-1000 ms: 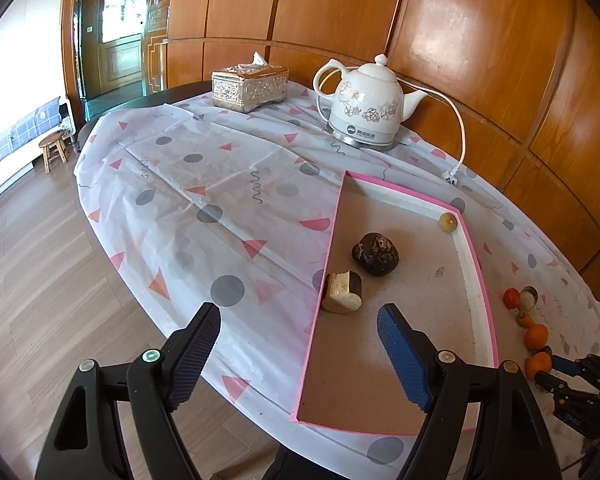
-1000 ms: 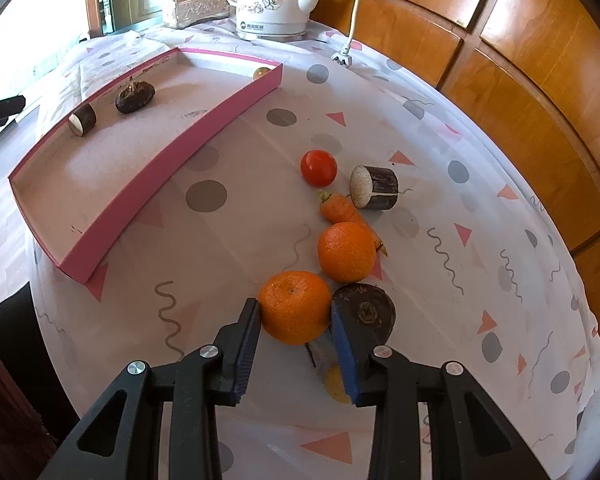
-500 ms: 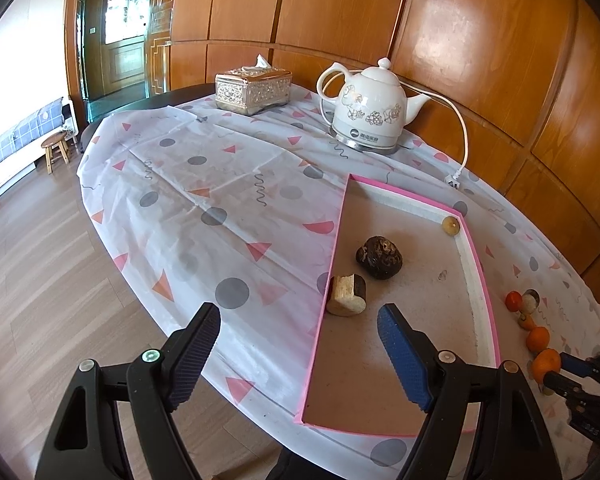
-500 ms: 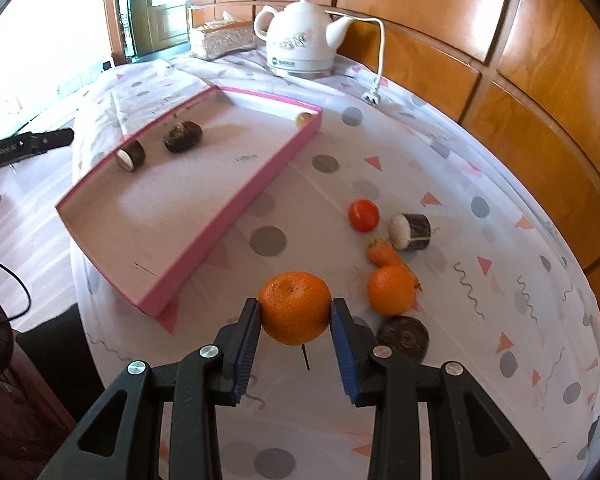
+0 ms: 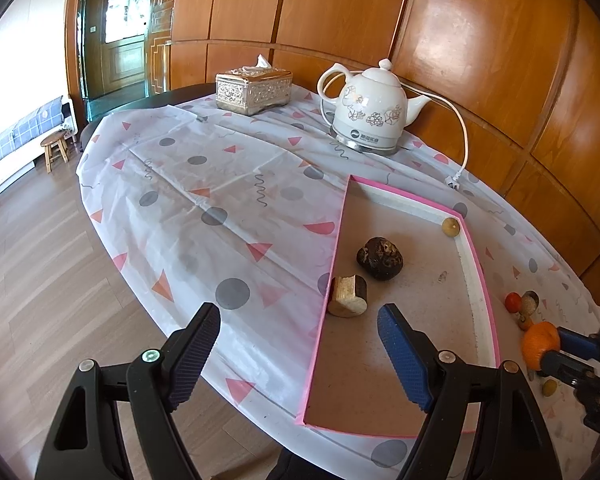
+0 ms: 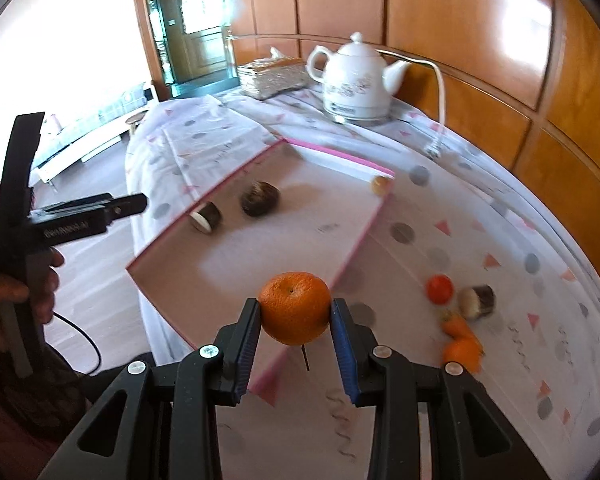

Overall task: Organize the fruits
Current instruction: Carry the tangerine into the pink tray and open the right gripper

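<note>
My right gripper (image 6: 295,320) is shut on an orange (image 6: 295,307) and holds it in the air above the near right edge of the pink-rimmed tray (image 6: 356,242). It also shows in the left wrist view (image 5: 540,344) at the far right. My left gripper (image 5: 300,356) is open and empty, near the tray's front left corner (image 5: 320,354). In the tray lie a dark round fruit (image 5: 379,258), a cut brown piece (image 5: 348,296) and a small tan ball (image 5: 450,227). On the cloth remain a tomato (image 6: 439,289), a cut piece (image 6: 476,301), a carrot (image 6: 456,326) and another orange (image 6: 462,354).
A white kettle (image 5: 374,114) with its cord (image 5: 462,136) and a silver tissue box (image 5: 254,86) stand at the back of the round table. Wood panelling runs behind. The table edge and wooden floor (image 5: 32,280) lie to the left.
My right gripper closed on the orange, lifted it off the cloth and carried it left toward the tray. The left gripper stayed open and drew back slightly.
</note>
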`<action>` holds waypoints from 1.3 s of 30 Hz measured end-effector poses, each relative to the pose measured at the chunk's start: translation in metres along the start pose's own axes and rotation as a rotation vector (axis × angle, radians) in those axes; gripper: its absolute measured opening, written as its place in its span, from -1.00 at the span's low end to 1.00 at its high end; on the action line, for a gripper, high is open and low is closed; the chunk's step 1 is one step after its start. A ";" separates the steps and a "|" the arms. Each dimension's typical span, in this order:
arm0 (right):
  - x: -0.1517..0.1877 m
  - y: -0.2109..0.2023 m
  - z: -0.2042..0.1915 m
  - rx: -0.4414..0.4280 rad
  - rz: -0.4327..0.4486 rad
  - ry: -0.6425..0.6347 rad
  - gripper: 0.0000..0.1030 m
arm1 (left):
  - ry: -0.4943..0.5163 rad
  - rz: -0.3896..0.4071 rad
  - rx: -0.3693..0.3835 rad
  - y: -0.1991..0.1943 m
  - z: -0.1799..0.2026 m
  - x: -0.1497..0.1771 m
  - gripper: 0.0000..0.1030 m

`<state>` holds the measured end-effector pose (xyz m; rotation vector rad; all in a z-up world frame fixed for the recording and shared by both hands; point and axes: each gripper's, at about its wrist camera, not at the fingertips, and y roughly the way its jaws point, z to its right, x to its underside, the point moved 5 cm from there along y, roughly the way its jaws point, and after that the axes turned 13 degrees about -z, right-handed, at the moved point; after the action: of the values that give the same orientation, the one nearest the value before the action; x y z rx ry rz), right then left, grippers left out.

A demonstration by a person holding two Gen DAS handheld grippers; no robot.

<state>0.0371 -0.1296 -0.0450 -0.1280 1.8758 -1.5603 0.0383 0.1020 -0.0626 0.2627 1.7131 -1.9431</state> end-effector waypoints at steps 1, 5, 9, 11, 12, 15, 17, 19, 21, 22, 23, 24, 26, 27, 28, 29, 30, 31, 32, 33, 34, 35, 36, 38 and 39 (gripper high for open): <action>-0.003 0.002 -0.004 -0.005 -0.002 -0.008 -0.31 | -0.001 0.000 0.001 0.000 -0.001 0.000 0.58; -0.018 0.012 -0.019 -0.018 -0.010 -0.035 -0.31 | -0.010 -0.006 0.005 0.003 -0.003 0.000 0.58; -0.035 0.024 -0.026 -0.020 -0.018 -0.040 -0.31 | -0.019 -0.010 0.008 0.005 -0.006 0.000 0.58; -0.044 0.032 -0.027 -0.014 -0.026 -0.035 -0.31 | -0.023 -0.011 0.010 0.005 -0.008 0.000 0.58; -0.049 0.037 -0.027 -0.007 -0.033 -0.030 -0.31 | -0.025 -0.012 0.011 0.006 -0.008 0.000 0.58; -0.065 0.051 -0.023 0.019 -0.051 -0.004 -0.31 | -0.030 -0.015 0.013 0.007 -0.010 0.000 0.58; -0.074 0.053 -0.022 0.021 -0.045 0.009 -0.30 | -0.034 -0.019 0.012 0.009 -0.012 0.000 0.58; -0.084 0.057 -0.021 0.028 -0.037 0.030 -0.28 | -0.039 -0.024 0.012 0.011 -0.013 0.000 0.58; -0.091 0.060 -0.019 0.026 -0.021 0.048 -0.27 | -0.041 -0.026 0.009 0.012 -0.015 0.000 0.58; -0.094 0.061 -0.018 0.030 -0.019 0.062 -0.27 | -0.042 -0.027 0.009 0.012 -0.015 0.000 0.58; -0.095 0.062 -0.018 0.030 -0.019 0.068 -0.27 | -0.044 -0.027 0.009 0.013 -0.015 0.000 0.58; -0.095 0.063 -0.018 0.028 -0.017 0.072 -0.27 | -0.045 -0.027 0.009 0.013 -0.016 0.000 0.58; -0.093 0.065 -0.020 0.030 -0.021 0.069 -0.27 | -0.047 -0.027 0.008 0.013 -0.016 0.000 0.58; -0.090 0.065 -0.020 0.034 -0.026 0.069 -0.27 | -0.047 -0.027 0.008 0.013 -0.016 0.000 0.58; -0.088 0.066 -0.021 0.038 -0.030 0.070 -0.27 | -0.047 -0.027 0.008 0.013 -0.016 0.000 0.58; -0.084 0.066 -0.021 0.043 -0.032 0.071 -0.27 | -0.046 -0.026 0.008 0.013 -0.016 0.000 0.58; -0.081 0.065 -0.021 0.048 -0.033 0.073 -0.27 | -0.044 -0.025 0.008 0.013 -0.015 0.000 0.58; -0.077 0.064 -0.021 0.053 -0.033 0.076 -0.26 | -0.042 -0.023 0.009 0.012 -0.015 0.000 0.58; -0.074 0.063 -0.022 0.058 -0.032 0.081 -0.23 | -0.039 -0.021 0.009 0.011 -0.014 0.000 0.58; -0.070 0.062 -0.021 0.063 -0.030 0.087 -0.22 | -0.037 -0.019 0.009 0.011 -0.014 0.000 0.58; -0.066 0.060 -0.021 0.069 -0.028 0.095 -0.21 | -0.035 -0.017 0.010 0.010 -0.013 0.000 0.58; -0.063 0.059 -0.020 0.074 -0.027 0.101 -0.20 | -0.033 -0.015 0.010 0.009 -0.011 0.001 0.58; -0.060 0.057 -0.019 0.078 -0.025 0.108 -0.19 | -0.029 -0.013 0.010 0.008 -0.010 0.001 0.58; -0.053 0.053 -0.018 0.089 -0.020 0.117 -0.15 | -0.024 -0.012 0.011 0.007 -0.008 0.001 0.58; -0.050 0.050 -0.017 0.096 -0.015 0.119 -0.12 | -0.020 -0.010 0.012 0.006 -0.007 0.002 0.58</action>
<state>0.0829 -0.0778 -0.0679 -0.0070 1.8902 -1.6979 0.0387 0.1077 -0.0699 0.2381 1.6941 -1.9571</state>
